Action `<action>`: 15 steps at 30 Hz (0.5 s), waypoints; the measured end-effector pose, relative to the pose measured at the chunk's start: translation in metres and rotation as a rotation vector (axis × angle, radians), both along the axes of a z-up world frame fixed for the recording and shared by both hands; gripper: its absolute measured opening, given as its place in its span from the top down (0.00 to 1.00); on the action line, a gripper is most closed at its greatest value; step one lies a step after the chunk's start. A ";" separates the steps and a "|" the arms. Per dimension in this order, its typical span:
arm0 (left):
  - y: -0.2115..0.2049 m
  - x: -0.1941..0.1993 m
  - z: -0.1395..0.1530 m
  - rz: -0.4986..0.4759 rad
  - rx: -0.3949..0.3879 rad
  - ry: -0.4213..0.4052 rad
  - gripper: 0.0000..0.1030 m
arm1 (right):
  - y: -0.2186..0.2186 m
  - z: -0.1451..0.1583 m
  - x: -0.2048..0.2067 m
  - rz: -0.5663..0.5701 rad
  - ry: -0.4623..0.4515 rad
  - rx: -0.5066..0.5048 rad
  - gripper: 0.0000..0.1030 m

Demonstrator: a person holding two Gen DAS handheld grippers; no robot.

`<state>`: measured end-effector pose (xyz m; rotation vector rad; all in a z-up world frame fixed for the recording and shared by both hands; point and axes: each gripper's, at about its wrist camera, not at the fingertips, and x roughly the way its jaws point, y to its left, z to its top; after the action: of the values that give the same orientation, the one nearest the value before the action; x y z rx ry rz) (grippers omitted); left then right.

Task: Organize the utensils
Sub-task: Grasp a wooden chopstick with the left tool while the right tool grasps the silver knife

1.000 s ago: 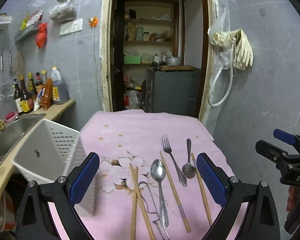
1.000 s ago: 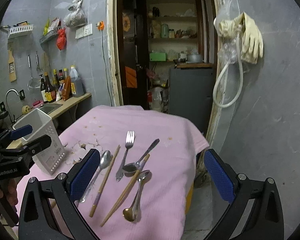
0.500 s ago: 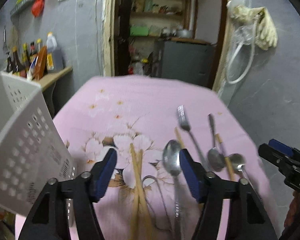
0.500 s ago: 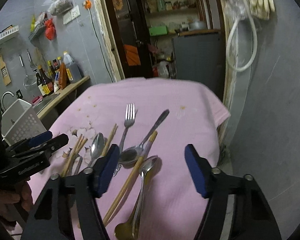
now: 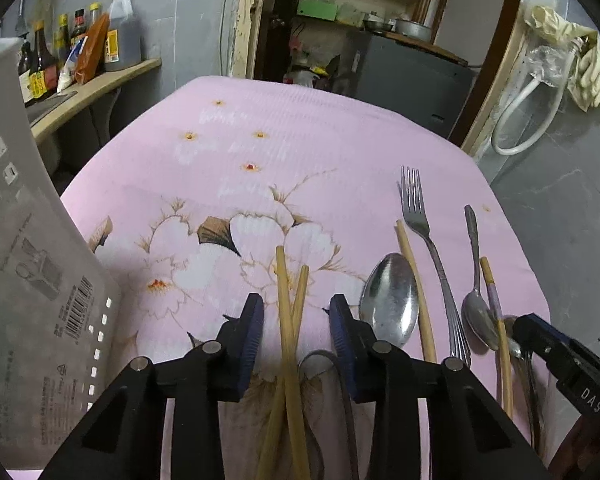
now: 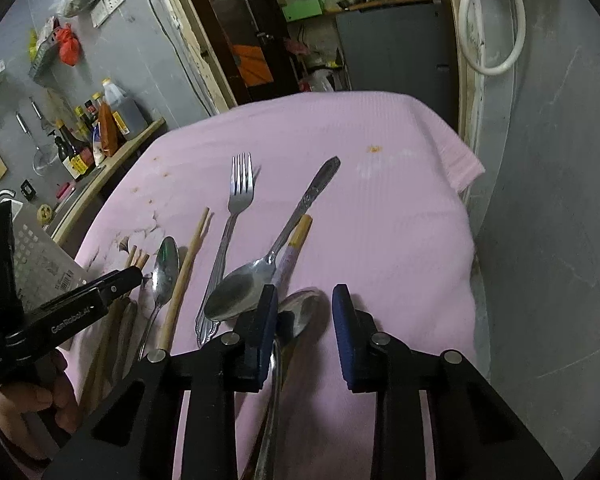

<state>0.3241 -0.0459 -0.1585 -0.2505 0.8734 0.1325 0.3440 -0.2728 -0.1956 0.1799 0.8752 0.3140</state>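
Covering tabletop: pink flowered cloth point(image 5: 300, 128), all utensils lie on it
Caddy: white perforated holder point(image 5: 32, 264) at the left edge of the cloth, near the left claw, upright as far as I can tell
Left claw: left claw point(image 5: 296, 322) low over the cloth, jaws closing, a crossed pair of chopsticks point(image 5: 288, 320) between the blue pads; pads not yet pressing on them (gap shows on both sides)
Right claw: right claw point(image 6: 305, 322) low over the cloth near its right side, jaws closing around the bowl of the nearest spoon point(image 6: 300, 314); left pad looks to touch the spoon's edge, right pad clear of it
Hand: person's hand point(image 6: 40, 400) on the left claw's handle, seen from the right wrist
Fork: fork point(image 5: 428, 240) lies tines away from the cameras, between two single chopsticks
Large spoon: large spoon point(image 5: 390, 300) bowl up, just right of the left claw, touching the long chopstick point(image 5: 416, 292) beside it
Second spoon: patterned-handle spoon point(image 6: 276, 248) bowl toward the cameras, handle angled up-right, bowl just beside the right claw's left pad
Purple-banded chopstick: banded chopstick point(image 6: 294, 248) runs along that spoon's right side, its near end hidden behind the right claw
Wire loop: thin wire loop point(image 5: 320, 360) lies under the left claw; what it is, cannot tell
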 end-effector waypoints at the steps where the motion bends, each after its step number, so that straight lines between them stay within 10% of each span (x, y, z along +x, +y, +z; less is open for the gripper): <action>1: -0.001 0.001 0.000 -0.003 -0.002 0.002 0.70 | 0.002 -0.001 0.001 0.004 0.006 -0.002 0.78; 15: 0.003 0.011 0.002 0.008 -0.017 0.042 0.92 | 0.037 0.008 -0.011 0.000 0.021 -0.150 0.96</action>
<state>0.3350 -0.0424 -0.1568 -0.2677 0.9157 0.1381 0.3332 -0.2357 -0.1876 0.0442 0.9160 0.2461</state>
